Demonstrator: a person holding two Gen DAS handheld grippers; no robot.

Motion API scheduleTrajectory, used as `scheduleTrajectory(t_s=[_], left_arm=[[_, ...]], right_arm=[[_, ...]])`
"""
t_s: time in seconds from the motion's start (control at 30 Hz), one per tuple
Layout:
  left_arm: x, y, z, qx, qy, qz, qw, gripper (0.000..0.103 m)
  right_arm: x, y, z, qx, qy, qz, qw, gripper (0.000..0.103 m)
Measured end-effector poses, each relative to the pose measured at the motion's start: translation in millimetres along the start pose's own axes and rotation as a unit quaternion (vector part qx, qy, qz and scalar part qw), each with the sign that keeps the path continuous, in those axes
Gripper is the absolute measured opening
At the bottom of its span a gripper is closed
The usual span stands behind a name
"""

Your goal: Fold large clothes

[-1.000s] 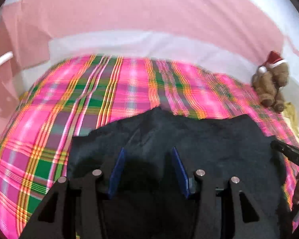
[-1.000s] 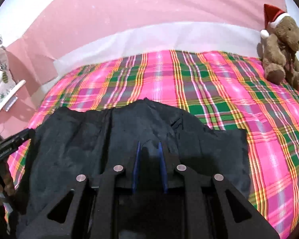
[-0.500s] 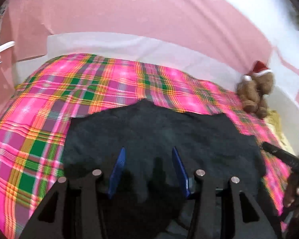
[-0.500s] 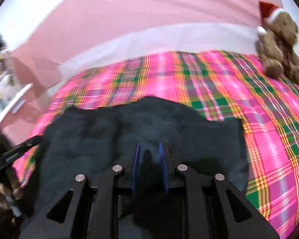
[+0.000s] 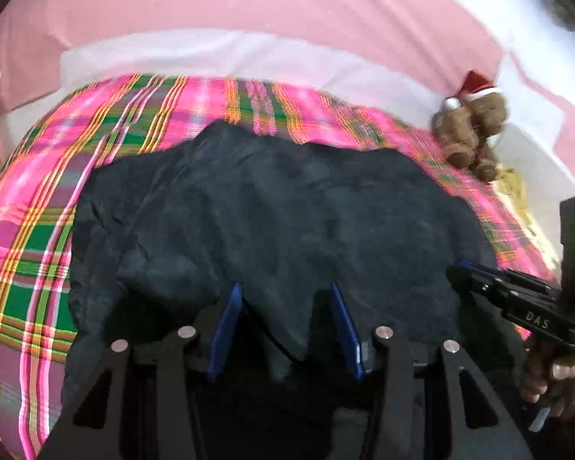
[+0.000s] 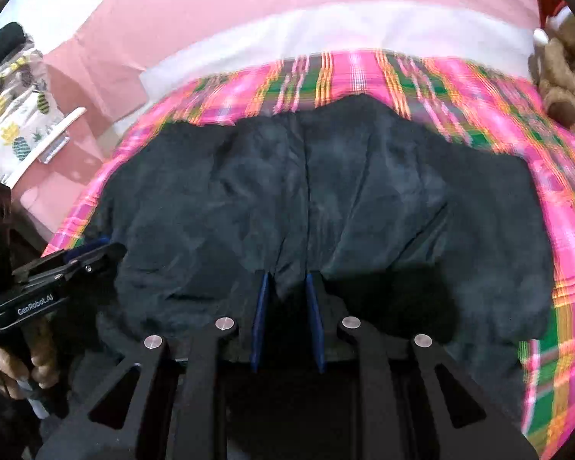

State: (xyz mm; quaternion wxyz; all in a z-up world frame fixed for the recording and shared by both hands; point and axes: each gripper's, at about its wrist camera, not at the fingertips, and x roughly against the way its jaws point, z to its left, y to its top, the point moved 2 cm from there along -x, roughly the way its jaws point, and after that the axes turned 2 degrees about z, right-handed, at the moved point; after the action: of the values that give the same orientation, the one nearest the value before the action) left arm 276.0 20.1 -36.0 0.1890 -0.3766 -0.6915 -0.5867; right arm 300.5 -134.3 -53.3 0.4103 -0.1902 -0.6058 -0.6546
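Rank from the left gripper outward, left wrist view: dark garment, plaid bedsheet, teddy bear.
1. dark garment: between the left gripper fingers, spreading ahead.
2. plaid bedsheet: under the garment, showing to its left and beyond.
3. teddy bear: far right, at the bed's edge.

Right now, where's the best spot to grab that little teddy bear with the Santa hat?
Probably around the teddy bear's middle, coming from the open plaid bedspread side. It sits at the far corner with the white border just behind it, so there looks to be little room from behind. Its hat looks floppy, its body thicker and firmer for a hand-held gripper.
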Motion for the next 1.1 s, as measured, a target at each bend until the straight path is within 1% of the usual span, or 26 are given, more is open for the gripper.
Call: scheduleTrajectory(t_s=[0.07, 0.13, 0.2, 0.23, 0.27, 0.3, 0.4, 0.47, 0.53, 0.7, 1.03, 1.1], left_arm=[[9, -7, -7, -0.007, -0.012, -0.003, 0.9999, 0.05], [3, -15, -10, -0.004, -0.02, 0.008, 0.9998, 0.05], [-15, -25, -10, -0.002, -0.002, 0.032, 0.9995, 0.05], [-26, -30, -6, 0.006, 0.0, 0.044, 0.999, 0.05], [-32, -33, -3, 0.01, -0.003, 0.044, 0.999, 0.05], [-35, -34, -2, 0.014, -0.004, 0.044, 0.9989, 0.05], [-36, -35, -3, 0.01, 0.003, 0.043, 0.999, 0.05], [-40, -37, -6, 0.001, 0.012, 0.043, 0.999, 0.05], [-42, -38, -6, 0.002, 0.014, 0.041, 0.999, 0.05], [-44, -40, -10, -0.003, 0.021, 0.036, 0.9991, 0.05], [-41, -40, -13, -0.006, 0.028, 0.027, 0.9992, 0.05], [-38, -39, -15, -0.01, 0.034, 0.024, 0.9991, 0.051]], right_arm=[[20, -4, 11, 0.014, 0.009, -0.02, 1.0, 0.021], [25, -13, 17, 0.017, 0.017, -0.021, 0.999, 0.021], [11, -24, 18, 0.018, 0.016, 0.001, 1.0, 0.021], [2, -29, 17, 0.016, 0.01, 0.015, 1.0, 0.021], [-10, -35, 14, 0.013, 0.002, 0.031, 0.999, 0.021], [-19, -39, 11, 0.012, 0.002, 0.038, 0.999, 0.021], [-28, -44, 5, 0.002, 0.007, 0.036, 0.999, 0.021], [-35, -44, 6, 0.008, -0.002, 0.038, 0.999, 0.021], [-40, -45, 9, 0.015, -0.01, 0.039, 0.999, 0.021], [-43, -48, 14, 0.022, -0.023, 0.035, 0.999, 0.021], [-42, -46, 15, 0.026, -0.026, 0.033, 0.999, 0.021], [-38, -46, 15, 0.026, -0.025, 0.03, 0.999, 0.021]])
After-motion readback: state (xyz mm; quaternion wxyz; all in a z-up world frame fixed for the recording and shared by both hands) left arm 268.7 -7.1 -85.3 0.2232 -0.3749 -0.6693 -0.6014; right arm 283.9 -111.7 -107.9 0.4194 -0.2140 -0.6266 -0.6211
